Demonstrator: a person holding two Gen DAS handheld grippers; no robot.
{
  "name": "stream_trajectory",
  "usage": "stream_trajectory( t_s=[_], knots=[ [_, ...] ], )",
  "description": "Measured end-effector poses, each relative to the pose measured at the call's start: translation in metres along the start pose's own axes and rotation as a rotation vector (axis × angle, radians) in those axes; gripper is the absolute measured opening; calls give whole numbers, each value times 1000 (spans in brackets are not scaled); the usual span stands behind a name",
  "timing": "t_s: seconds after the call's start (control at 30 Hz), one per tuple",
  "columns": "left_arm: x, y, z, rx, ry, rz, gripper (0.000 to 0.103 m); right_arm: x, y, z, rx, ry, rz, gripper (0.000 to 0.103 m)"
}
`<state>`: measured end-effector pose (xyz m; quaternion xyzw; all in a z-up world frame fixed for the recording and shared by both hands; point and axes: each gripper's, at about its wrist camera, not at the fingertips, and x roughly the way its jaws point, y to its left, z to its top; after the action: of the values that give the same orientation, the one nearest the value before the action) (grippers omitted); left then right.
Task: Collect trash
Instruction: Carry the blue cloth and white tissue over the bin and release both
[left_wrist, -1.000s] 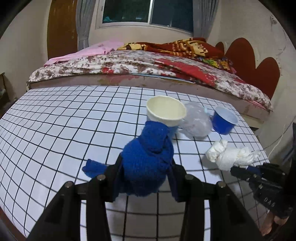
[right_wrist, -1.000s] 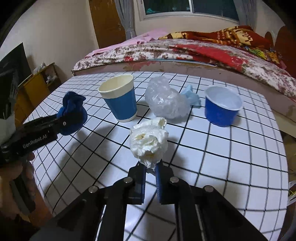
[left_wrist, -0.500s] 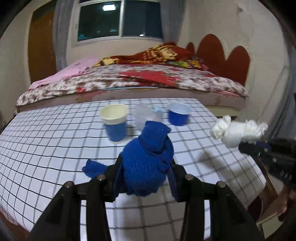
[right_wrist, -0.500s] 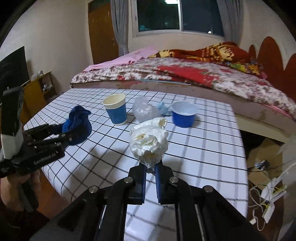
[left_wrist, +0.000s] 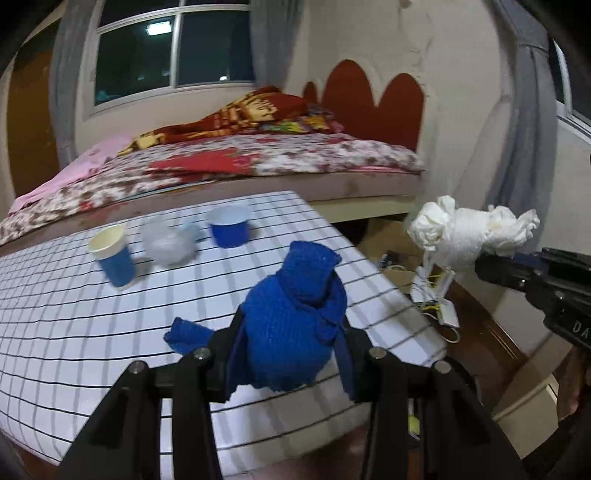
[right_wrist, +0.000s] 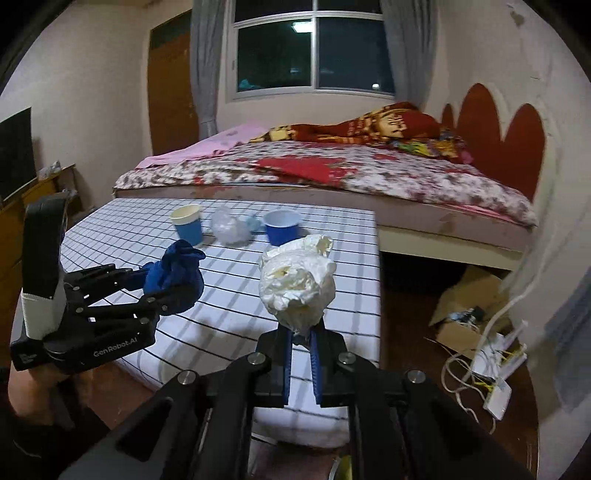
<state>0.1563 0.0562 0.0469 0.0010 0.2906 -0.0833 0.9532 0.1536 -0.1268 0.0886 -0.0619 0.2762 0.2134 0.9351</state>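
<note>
Through the left wrist camera I see my left gripper (left_wrist: 291, 343) clamped on a bundled blue knitted cloth (left_wrist: 295, 325), its jaws pressing in on both sides of the bundle, which is carried in the air over the near corner of the white table with a black grid pattern (left_wrist: 92, 325). On that table, toward the bed side, stand a blue paper cup with a cream inside (left_wrist: 112, 254), a crumpled clear plastic bag (left_wrist: 168, 243) just right of it, and a short blue plastic cup (left_wrist: 229, 227) right of the bag. Off the table's right edge, my right gripper (left_wrist: 491, 267) carries a crumpled wad of white tissue paper (left_wrist: 469, 232) above the floor. Behind the table is a bed with a floral cover (left_wrist: 258, 162).

Through the right wrist camera I see the right gripper (right_wrist: 300, 334) with its jaws closed together on the bottom of the white tissue wad (right_wrist: 297, 284), held up over the table's (right_wrist: 332, 225) near right corner. Left of it, the left gripper (right_wrist: 173, 284) grips the blue cloth (right_wrist: 175, 271) above the table's near left part. The paper cup (right_wrist: 188, 223), plastic bag (right_wrist: 229, 229) and short cup (right_wrist: 281, 227) sit in a row at the table's far side, near the bed (right_wrist: 369, 173).
</note>
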Motion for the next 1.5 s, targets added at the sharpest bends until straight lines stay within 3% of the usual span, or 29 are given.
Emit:
stream_trajectory(
  t_s=[0.43, 0.77, 1.23, 1.5],
  knots=[
    [17, -112, -8, 105, 42, -149, 44, -45, -80, -51, 126, -11, -100, 9],
    [35, -175, -29, 149, 96, -242, 44, -69, -128, -95, 215, 39, -176, 9],
    [69, -215, -65, 187, 214, -300, 44, -60, -172, -161, 319, 163, -178, 9],
    [92, -222, -94, 177, 292, -314, 44, -30, -181, -190, 345, 264, -148, 9]
  ],
)
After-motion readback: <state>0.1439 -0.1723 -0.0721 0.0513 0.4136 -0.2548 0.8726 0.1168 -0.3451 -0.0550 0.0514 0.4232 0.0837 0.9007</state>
